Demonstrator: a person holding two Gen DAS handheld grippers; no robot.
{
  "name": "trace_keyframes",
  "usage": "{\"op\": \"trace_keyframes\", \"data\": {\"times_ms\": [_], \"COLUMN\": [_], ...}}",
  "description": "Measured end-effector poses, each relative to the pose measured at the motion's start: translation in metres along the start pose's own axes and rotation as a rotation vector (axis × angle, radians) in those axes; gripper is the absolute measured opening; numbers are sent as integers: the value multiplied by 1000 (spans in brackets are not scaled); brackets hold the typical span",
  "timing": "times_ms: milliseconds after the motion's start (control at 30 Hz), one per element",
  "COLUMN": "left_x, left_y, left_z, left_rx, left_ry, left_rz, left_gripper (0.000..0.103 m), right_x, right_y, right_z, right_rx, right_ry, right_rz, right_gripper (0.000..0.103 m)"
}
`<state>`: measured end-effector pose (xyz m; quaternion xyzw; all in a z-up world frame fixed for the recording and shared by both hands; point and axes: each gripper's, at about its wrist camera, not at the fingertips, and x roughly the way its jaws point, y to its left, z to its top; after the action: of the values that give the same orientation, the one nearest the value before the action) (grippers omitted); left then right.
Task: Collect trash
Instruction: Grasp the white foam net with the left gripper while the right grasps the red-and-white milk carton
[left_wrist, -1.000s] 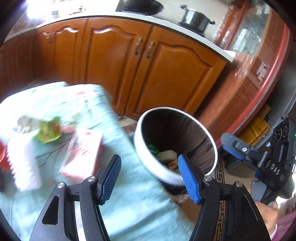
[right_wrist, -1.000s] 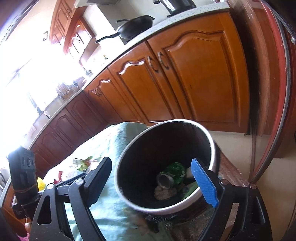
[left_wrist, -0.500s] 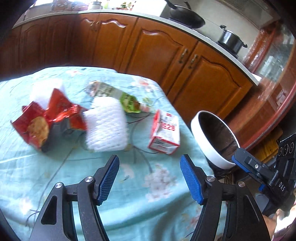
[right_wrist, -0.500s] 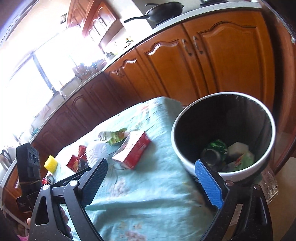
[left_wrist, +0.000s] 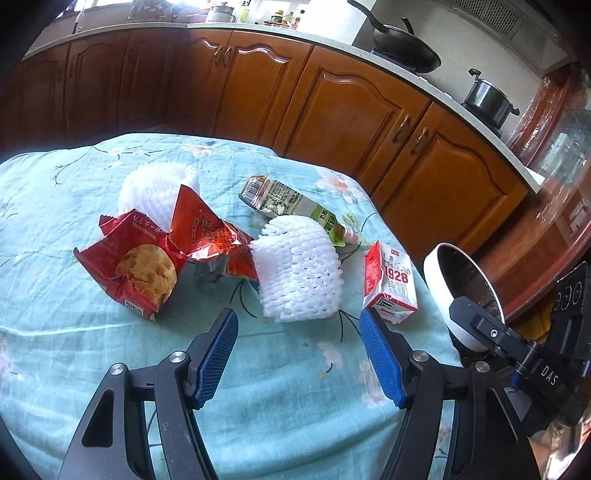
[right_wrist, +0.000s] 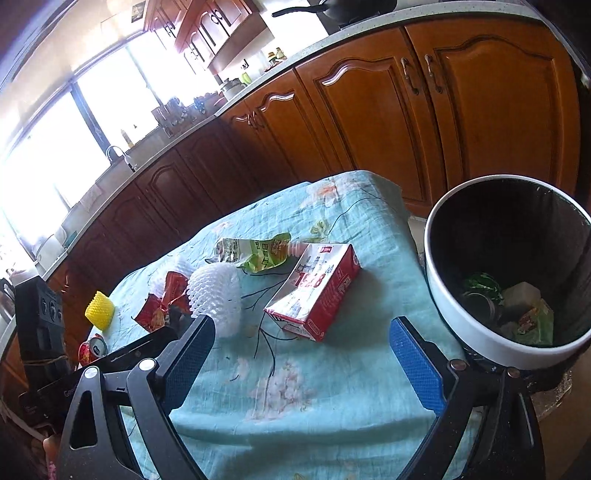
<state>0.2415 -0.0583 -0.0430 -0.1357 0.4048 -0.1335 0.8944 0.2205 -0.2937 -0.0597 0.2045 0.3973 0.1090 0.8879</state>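
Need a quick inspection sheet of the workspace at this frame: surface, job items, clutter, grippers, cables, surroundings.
Surface: table under a teal floral tablecloth.
Job's things: red snack bag, torn open; two white foam nets, the nearer in front of the left gripper, the other behind the bag; green pouch lying flat; red-and-white carton on its side; yellow foam net; crushed can near the table edge; bin beside the table, trash already inside.
Clutter: nothing seen.
Grippers: left gripper open, empty; right gripper open wide, empty, jaws just opened.
Cables: nothing seen.
Surroundings: wooden kitchen cabinets, wok and pot on the counter.
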Motion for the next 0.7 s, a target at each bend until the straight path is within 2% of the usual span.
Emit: {"op": "trace_keyframes", "data": {"times_ms": [200, 333, 433, 467, 500, 567, 633, 700], "left_x": [21, 40, 57, 62, 65, 68, 67, 63], "left_y": [-4, -5, -6, -6, -7, -9, -10, -14], "left_z": [16, 23, 25, 24, 24, 23, 23, 23], "left_rx": [36, 49, 56, 62, 70, 84, 83, 93], "left_ry": [2, 26, 68, 82, 91, 98, 95, 87], "left_rz": [8, 8, -1, -8, -11, -21, -40, -50], "left_gripper": [66, 62, 45, 37, 25, 14, 9, 7], "right_x": [33, 62, 80, 84, 86, 82, 73, 63], "right_y": [8, 9, 4, 2, -1, -5, -5, -4], "right_z": [14, 22, 22, 21, 19, 17, 15, 15], "right_rx": [-8, -14, -3, 4, 12, 14, 2, -5], "right_ry": [34, 91, 134, 148, 157, 146, 130, 121], "right_rz": [-20, -47, -66, -69, -65, -47, -32, -23], "right_gripper": [95, 81, 71, 65, 65, 60, 52, 48]}}
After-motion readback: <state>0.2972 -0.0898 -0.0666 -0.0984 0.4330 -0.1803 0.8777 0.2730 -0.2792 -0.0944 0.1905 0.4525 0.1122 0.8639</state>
